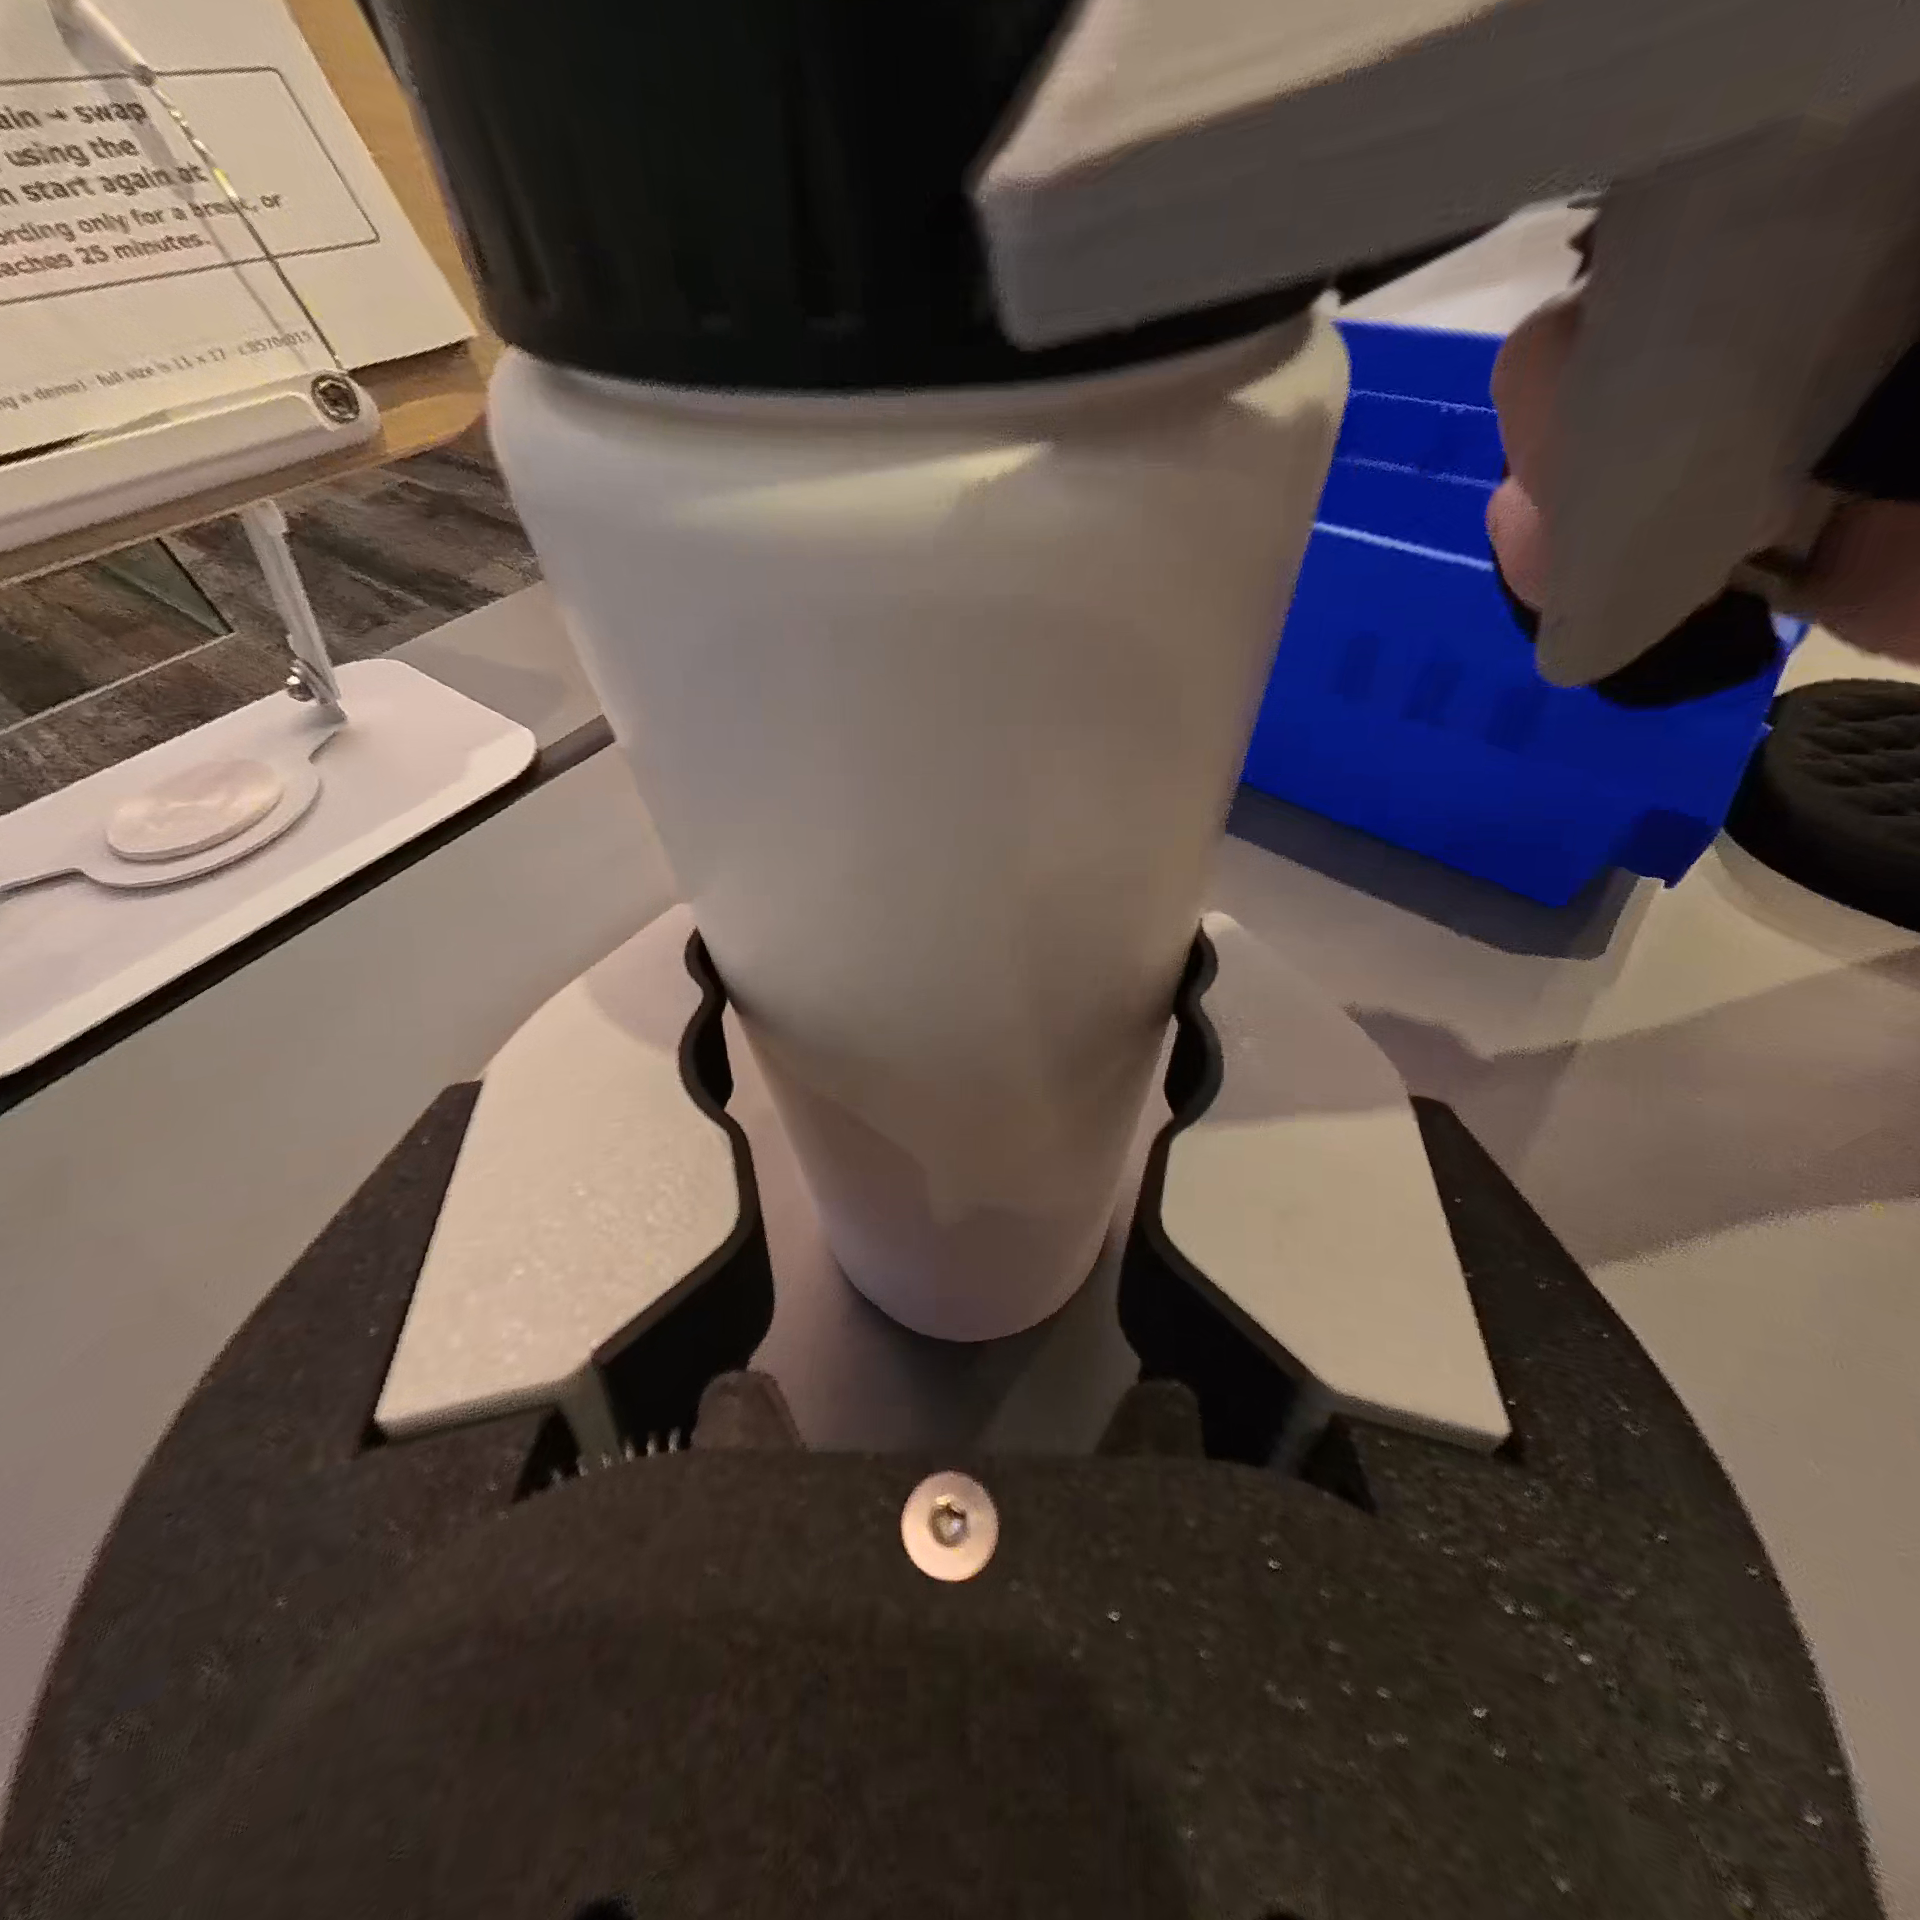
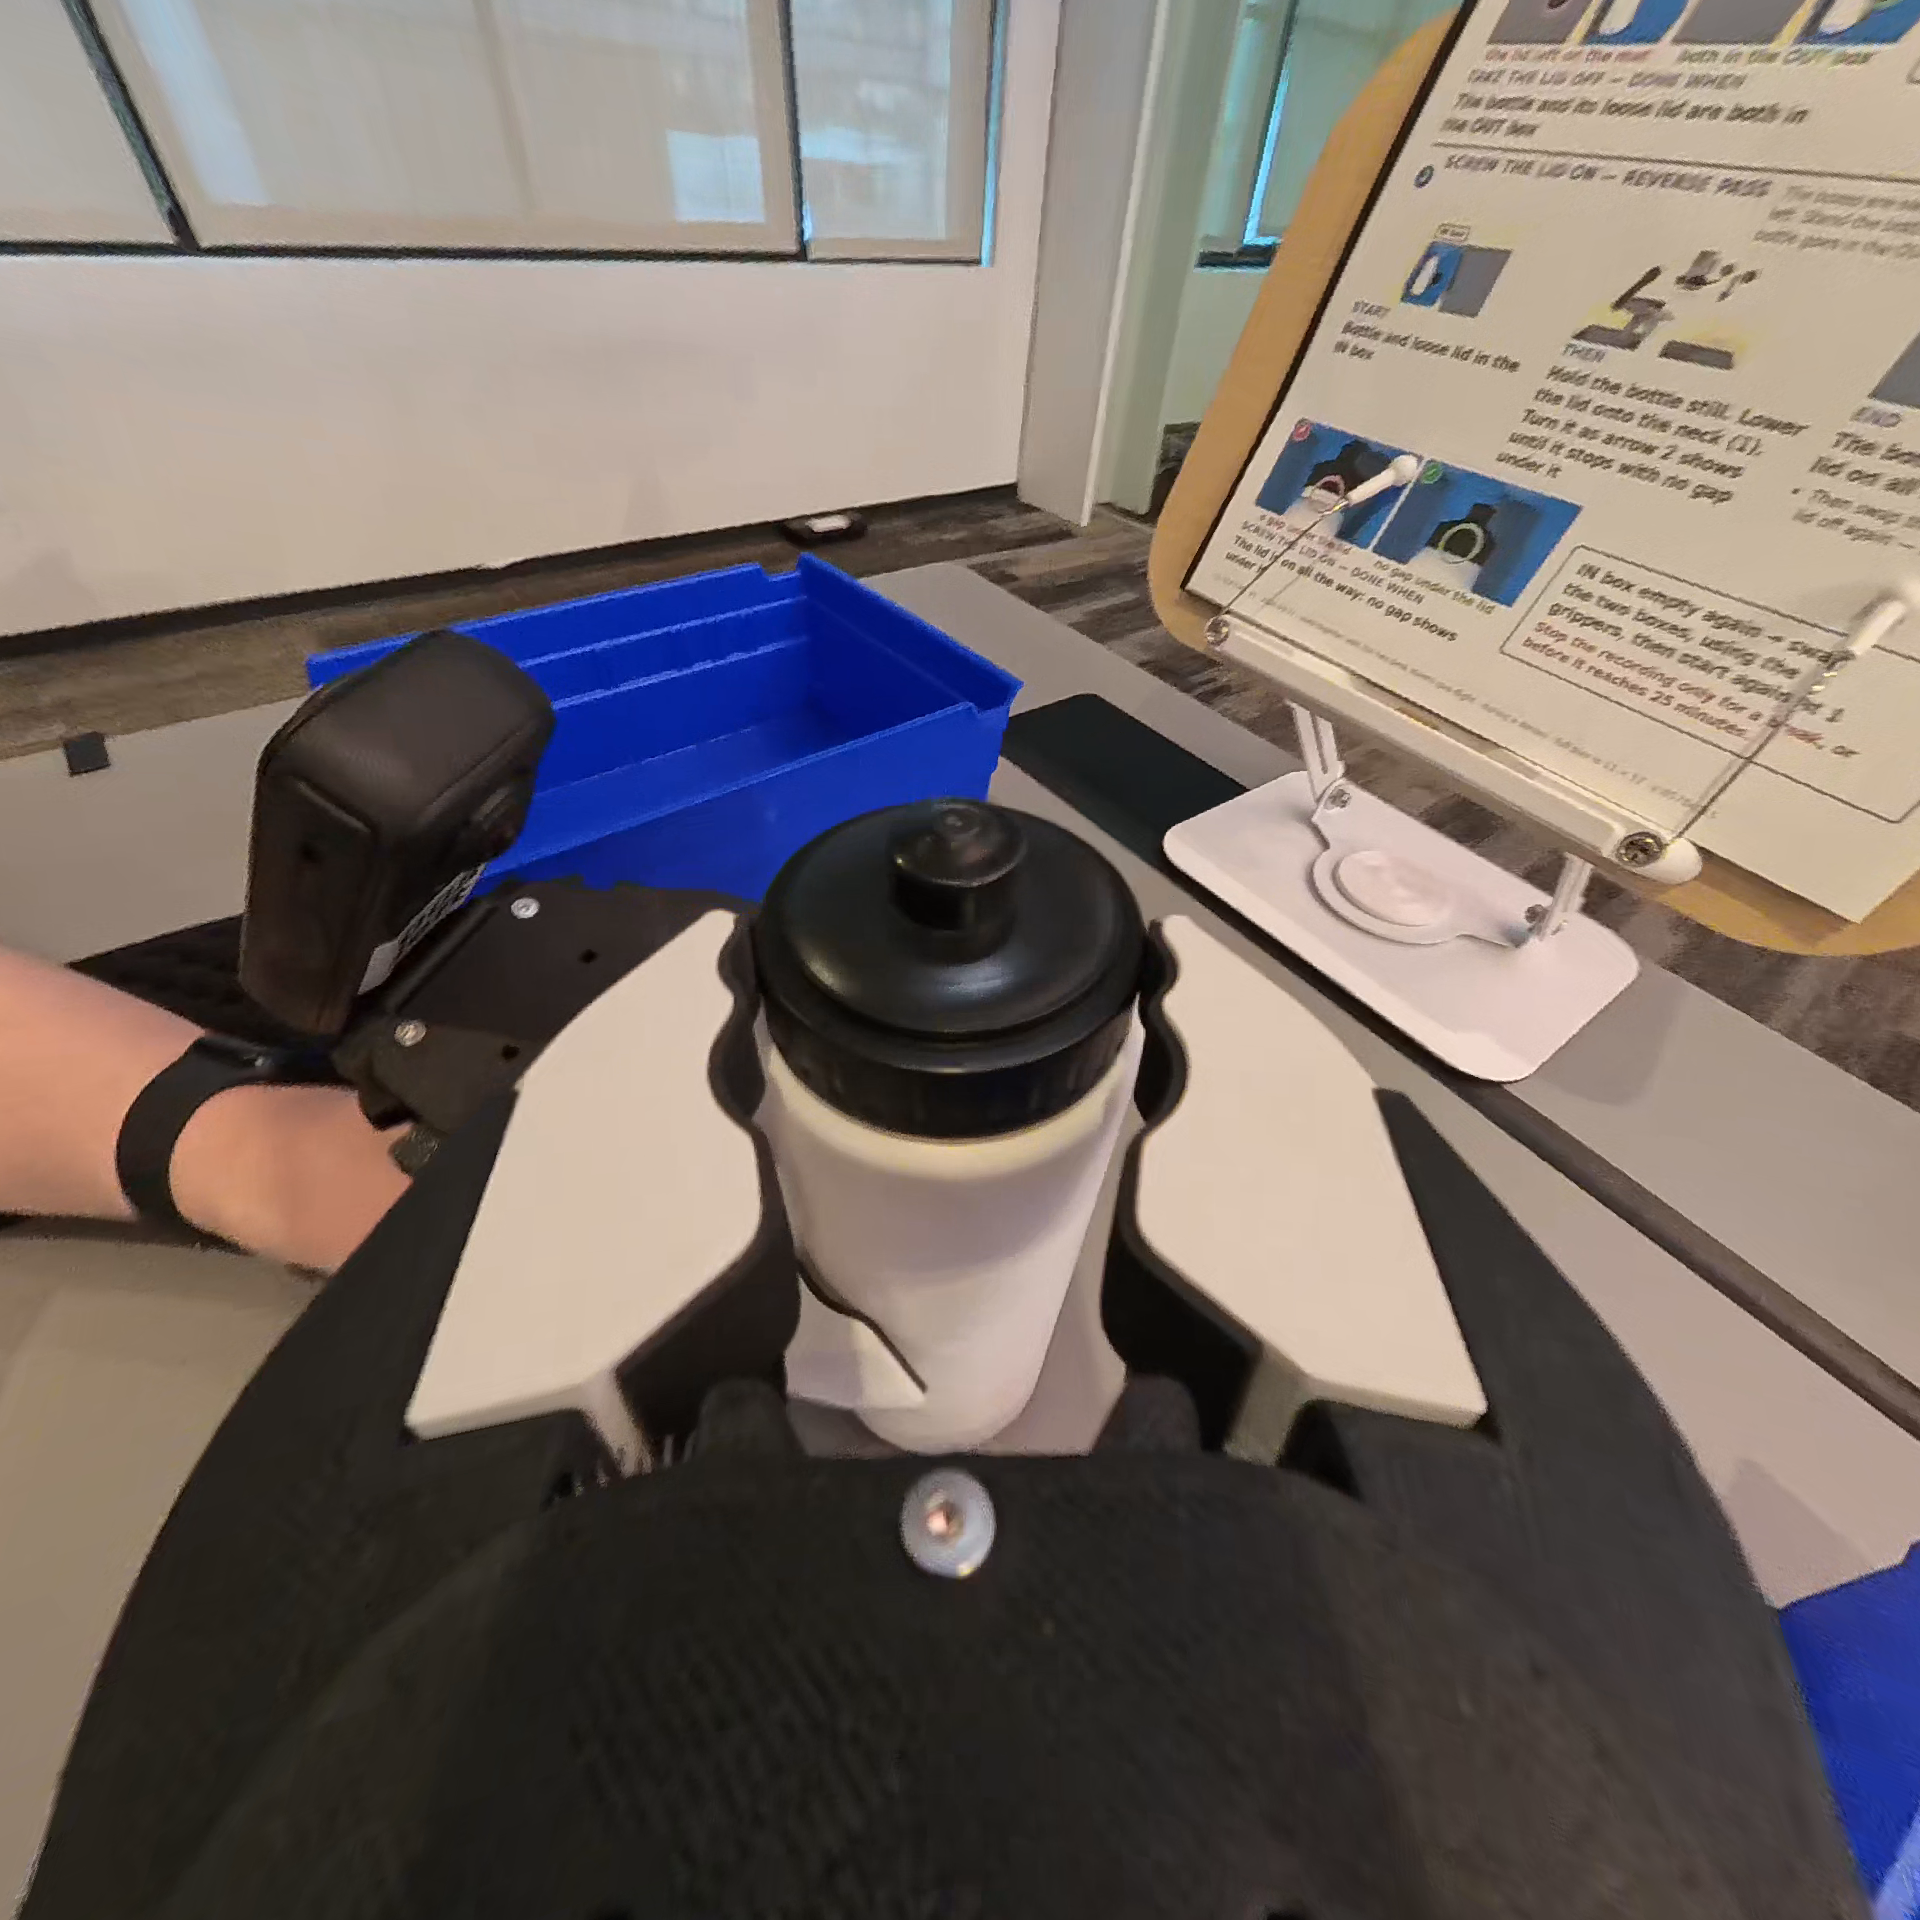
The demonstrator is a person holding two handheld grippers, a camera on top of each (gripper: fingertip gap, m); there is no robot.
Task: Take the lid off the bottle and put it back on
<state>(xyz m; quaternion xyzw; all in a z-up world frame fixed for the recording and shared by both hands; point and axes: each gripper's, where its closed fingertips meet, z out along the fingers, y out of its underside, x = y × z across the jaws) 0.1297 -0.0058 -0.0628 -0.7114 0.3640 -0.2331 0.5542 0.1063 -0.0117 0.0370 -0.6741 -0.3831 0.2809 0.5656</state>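
Upright on the grey table [image 2: 1714, 1174], the white bottle [image 1: 935, 727] is clamped low on its body by the left gripper [image 1: 948, 1029], while the right gripper [image 2: 948, 997] is closed around the black lid [image 2: 948, 966]. A clean turn probably needs the left grip held firm and the right rotating squarely about the bottle's axis, without tilting.

White plastic bottle [image 2: 935, 1247], standing upright on the grey worktop [image 2: 1621, 1247], tapering narrower toward the base. Black screw lid [image 2: 945, 977] with a pull spout on top, seated down on the neck, no gap showing underneath.
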